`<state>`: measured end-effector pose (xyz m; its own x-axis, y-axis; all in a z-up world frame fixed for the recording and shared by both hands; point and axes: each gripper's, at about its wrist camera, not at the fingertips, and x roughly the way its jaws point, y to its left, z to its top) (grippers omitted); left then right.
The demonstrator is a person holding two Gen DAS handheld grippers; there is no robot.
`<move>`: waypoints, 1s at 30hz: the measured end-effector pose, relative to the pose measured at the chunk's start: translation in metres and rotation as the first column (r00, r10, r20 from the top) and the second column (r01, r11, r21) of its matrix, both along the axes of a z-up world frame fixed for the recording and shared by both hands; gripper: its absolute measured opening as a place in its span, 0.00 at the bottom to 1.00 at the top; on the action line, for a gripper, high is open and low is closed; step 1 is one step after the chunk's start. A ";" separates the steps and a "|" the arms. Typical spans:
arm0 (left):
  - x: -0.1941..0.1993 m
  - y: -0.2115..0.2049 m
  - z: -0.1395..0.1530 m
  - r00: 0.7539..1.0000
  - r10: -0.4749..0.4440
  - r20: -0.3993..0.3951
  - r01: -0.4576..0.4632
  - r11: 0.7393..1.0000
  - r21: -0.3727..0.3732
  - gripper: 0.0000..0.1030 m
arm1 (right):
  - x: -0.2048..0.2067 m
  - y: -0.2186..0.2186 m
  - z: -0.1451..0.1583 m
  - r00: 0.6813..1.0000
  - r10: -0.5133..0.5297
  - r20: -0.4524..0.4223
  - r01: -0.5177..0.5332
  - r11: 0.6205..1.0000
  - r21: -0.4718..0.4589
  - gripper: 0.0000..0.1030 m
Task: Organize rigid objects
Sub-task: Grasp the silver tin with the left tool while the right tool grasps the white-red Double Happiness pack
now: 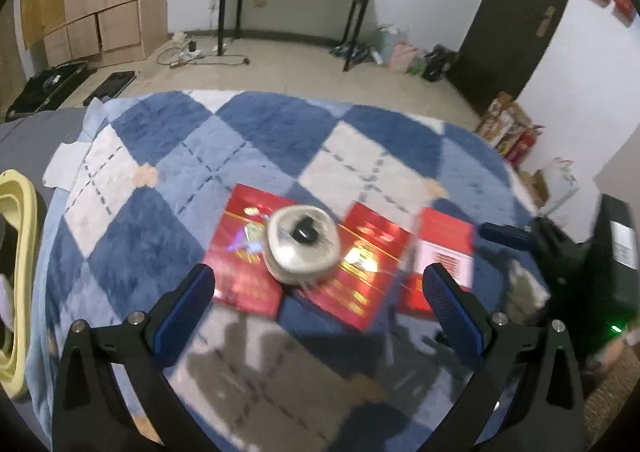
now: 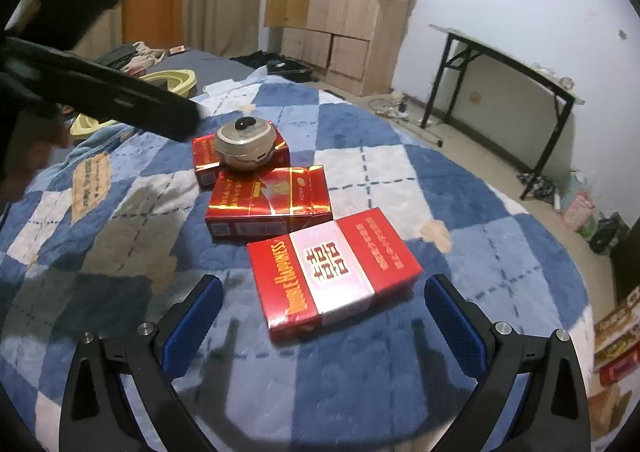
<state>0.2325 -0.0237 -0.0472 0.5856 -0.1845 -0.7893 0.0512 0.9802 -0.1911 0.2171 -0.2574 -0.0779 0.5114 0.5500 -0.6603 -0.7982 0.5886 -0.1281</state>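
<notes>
Just ahead of the wide-open right gripper (image 2: 322, 322) lies a glossy red "Double Happiness" box (image 2: 334, 272) on plush blanket (image 2: 460, 187); beyond, a round tin (image 2: 245, 145) tops two foil cartons. Left gripper (image 1: 318, 306) gapes empty.

Your right gripper (image 2: 323, 310) faces the Double Happiness box (image 2: 334, 272); bare blanket (image 2: 500, 236) lies open to its right.

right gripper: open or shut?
Open. In the right wrist view, the right gripper's blue pads stand wide apart on either side of the nearest red box, touching nothing.
</notes>
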 end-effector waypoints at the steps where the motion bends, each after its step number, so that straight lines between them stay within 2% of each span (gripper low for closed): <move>1: 0.005 0.001 -0.004 1.000 0.007 -0.003 -0.007 1.000 0.004 0.99 | 0.004 0.003 -0.002 1.000 0.005 -0.005 -0.005 1.000 0.003 1.00; 3: 0.011 0.004 -0.012 1.000 0.026 -0.007 -0.026 1.000 -0.003 0.98 | 0.009 0.007 -0.005 1.000 0.018 -0.017 -0.018 1.000 0.012 1.00; 6: 0.016 0.005 -0.022 0.999 0.043 -0.015 -0.043 0.999 -0.029 0.87 | 0.021 0.013 -0.010 1.000 0.017 -0.024 -0.017 1.000 0.008 1.00; 9: 0.016 0.006 -0.023 0.998 0.058 0.007 -0.057 0.997 -0.042 0.82 | 0.028 0.015 -0.011 0.999 0.034 -0.022 -0.034 0.999 0.030 1.00; 12: 0.018 0.007 -0.022 0.998 0.067 0.011 -0.067 0.997 -0.032 0.67 | 0.033 0.015 -0.011 0.999 0.045 -0.021 -0.044 0.999 0.023 1.00; 13: 0.019 0.008 -0.021 0.997 0.072 0.016 -0.071 0.997 -0.029 0.58 | 0.035 0.013 -0.011 0.999 0.030 -0.025 -0.029 0.999 0.027 1.00; 15: 0.019 0.009 -0.023 0.997 0.076 0.023 -0.075 0.996 -0.043 0.50 | 0.032 0.012 -0.008 1.000 -0.016 -0.002 0.016 0.999 0.031 1.00; 16: 0.019 0.010 -0.023 0.997 0.079 0.026 -0.078 0.996 -0.041 0.50 | 0.029 0.014 -0.008 0.999 -0.048 0.011 0.048 0.999 0.019 1.00; 19: 0.018 0.008 -0.023 0.996 0.079 0.030 -0.078 0.996 -0.031 0.50 | 0.027 0.019 -0.007 0.993 -0.112 -0.041 0.113 0.993 0.017 0.99; 22: 0.017 0.009 -0.021 0.997 0.071 0.026 -0.070 0.997 -0.034 0.50 | 0.028 0.018 -0.016 0.960 -0.245 -0.137 0.250 0.968 0.016 0.97; 24: 0.014 0.011 -0.020 0.997 0.070 0.027 -0.069 0.997 -0.030 0.50 | 0.027 0.016 -0.019 0.945 -0.288 -0.154 0.295 0.955 0.024 0.93; 25: 0.012 0.013 -0.019 0.997 0.074 0.023 -0.073 0.997 -0.029 0.50 | 0.023 0.016 -0.018 0.942 -0.304 -0.143 0.312 0.949 0.037 0.89; 27: 0.006 0.018 -0.016 0.996 0.084 0.025 -0.083 0.996 -0.032 0.50 | 0.016 0.019 -0.016 0.940 -0.316 -0.132 0.324 0.945 0.039 0.67; 30: -0.005 0.023 -0.006 0.996 0.078 0.040 -0.077 0.997 -0.028 0.50 | 0.004 0.020 -0.012 0.936 -0.336 -0.106 0.341 0.939 0.036 0.62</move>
<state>0.2276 -0.0004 -0.0534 0.6305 -0.1576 -0.7600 -0.0168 0.9762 -0.2164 0.2214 -0.2377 -0.0900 0.6085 0.3908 -0.6907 -0.5573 0.8301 -0.0213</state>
